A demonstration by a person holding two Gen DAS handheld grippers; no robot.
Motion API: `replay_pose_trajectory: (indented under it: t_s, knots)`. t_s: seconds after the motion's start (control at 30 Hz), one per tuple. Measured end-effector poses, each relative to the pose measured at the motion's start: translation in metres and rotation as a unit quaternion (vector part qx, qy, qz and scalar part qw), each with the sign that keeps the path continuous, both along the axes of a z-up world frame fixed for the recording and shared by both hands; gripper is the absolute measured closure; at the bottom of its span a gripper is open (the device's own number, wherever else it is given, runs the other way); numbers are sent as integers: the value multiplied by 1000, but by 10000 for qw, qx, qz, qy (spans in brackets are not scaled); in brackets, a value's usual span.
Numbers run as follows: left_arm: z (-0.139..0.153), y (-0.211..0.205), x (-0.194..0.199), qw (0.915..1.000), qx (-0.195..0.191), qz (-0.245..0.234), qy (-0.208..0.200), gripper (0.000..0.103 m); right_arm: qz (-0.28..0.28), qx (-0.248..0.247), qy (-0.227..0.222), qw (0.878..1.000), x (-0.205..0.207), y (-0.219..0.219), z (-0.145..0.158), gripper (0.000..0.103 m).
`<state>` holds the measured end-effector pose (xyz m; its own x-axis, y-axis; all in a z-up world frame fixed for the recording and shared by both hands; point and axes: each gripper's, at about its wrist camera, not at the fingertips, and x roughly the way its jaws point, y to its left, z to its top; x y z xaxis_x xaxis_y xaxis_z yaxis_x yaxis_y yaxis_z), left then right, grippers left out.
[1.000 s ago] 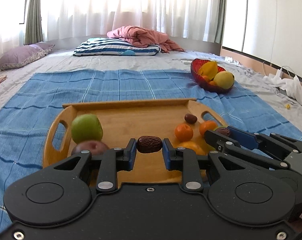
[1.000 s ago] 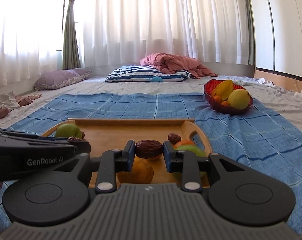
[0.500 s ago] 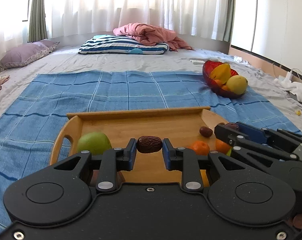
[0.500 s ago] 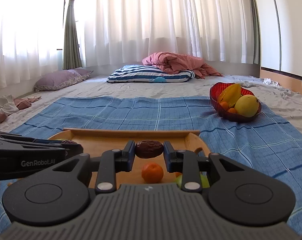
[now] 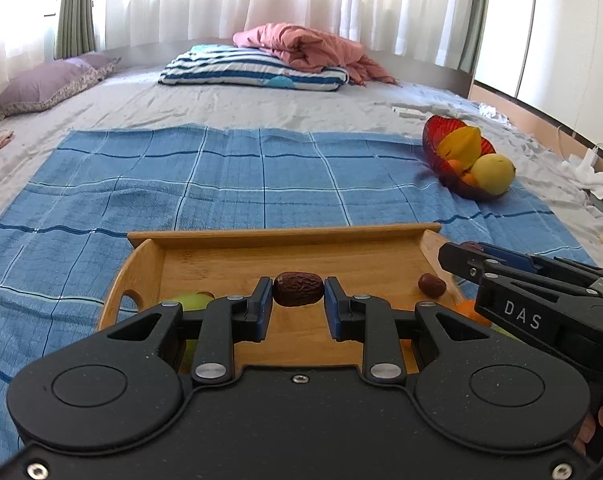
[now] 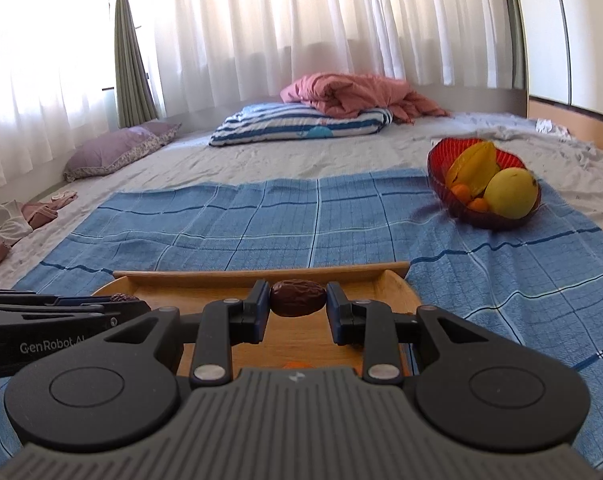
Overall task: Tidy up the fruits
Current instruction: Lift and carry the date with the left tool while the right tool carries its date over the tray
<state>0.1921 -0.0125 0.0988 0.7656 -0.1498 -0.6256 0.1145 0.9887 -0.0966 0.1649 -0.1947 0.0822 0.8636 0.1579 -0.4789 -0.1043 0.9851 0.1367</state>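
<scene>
The bed (image 5: pixel 261 108) carries a blue cloth (image 5: pixel 241 184). On the cloth sits a wooden tray (image 5: pixel 285 238), and well apart at its far right a red bowl (image 6: pixel 441 160) with a mango (image 6: pixel 509 194), a starfruit (image 6: pixel 473 168) and small oranges (image 6: pixel 461 191). The left tongs (image 5: pixel 298 289) grip a date (image 5: pixel 298 289) above the tray; the right tongs (image 6: pixel 298 298) pinch a second date (image 6: pixel 298 298). A loose date (image 5: pixel 431 284) lies by the tray's right wall, a green fruit (image 5: pixel 191 300) at its left.

I've got a wrinkled brown date (image 5: pixel 298 289) pinched w/ left gripper (image 5: pixel 298 300), another date (image 6: pixel 298 297) in right gripper (image 6: pixel 298 308), both above wooden tray (image 5: pixel 285 240); red fruit bowl (image 6: pixel 441 160) far right.
</scene>
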Motion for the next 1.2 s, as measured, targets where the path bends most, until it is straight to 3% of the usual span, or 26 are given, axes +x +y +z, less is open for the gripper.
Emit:
replay_pose_trajectory:
  t_s: [0.33, 0.5, 1.2]
  knots:
    - [-9, 7, 45, 9980, -127, 52, 621, 77, -30, 346, 711, 9969, 44, -16, -4, 68]
    - [-14, 9, 62, 9965, -154, 96, 810, 77, -35, 295, 947, 9951, 59, -16, -8, 68]
    - [-37, 11, 90, 9932, -76, 219, 1144, 77, -1, 41, 1464, 9892, 90, 0, -31, 68]
